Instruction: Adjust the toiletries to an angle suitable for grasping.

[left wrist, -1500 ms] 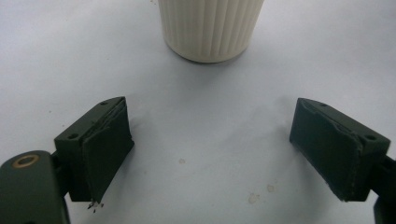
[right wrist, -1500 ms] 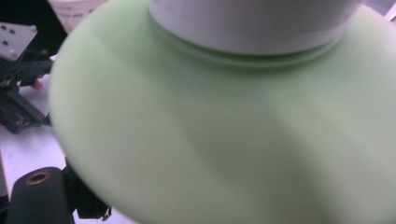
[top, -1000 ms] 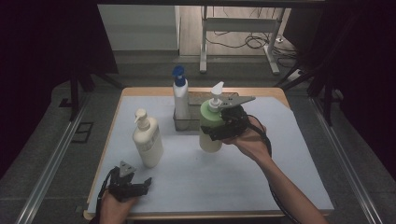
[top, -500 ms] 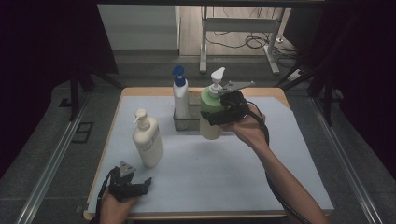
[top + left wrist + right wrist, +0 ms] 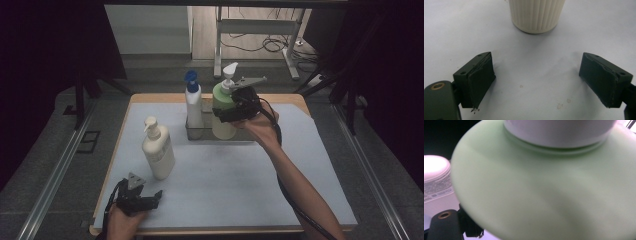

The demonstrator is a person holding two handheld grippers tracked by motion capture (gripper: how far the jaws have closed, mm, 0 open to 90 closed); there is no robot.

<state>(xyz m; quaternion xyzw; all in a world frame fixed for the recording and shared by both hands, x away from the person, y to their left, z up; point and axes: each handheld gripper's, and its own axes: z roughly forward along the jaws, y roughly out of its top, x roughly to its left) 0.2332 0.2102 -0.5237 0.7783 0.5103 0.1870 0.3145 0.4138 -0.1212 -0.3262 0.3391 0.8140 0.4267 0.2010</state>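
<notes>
You've carried the green bottle [image 5: 223, 112] back into the grey rack [image 5: 196, 132], right of the blue-capped bottle [image 5: 193, 102]; your right gripper [image 5: 235, 111] apparently still clamps it. Left gripper [image 5: 145, 201] idles, jaws open, near the cream bottle [image 5: 157, 148].

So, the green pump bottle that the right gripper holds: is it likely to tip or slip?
The green pump bottle is tall with a narrow pump head, so probably tippy. Its smooth, rounded shoulder may slip between the jaws. The right gripper grips its upper body, which should limit swinging.
</notes>
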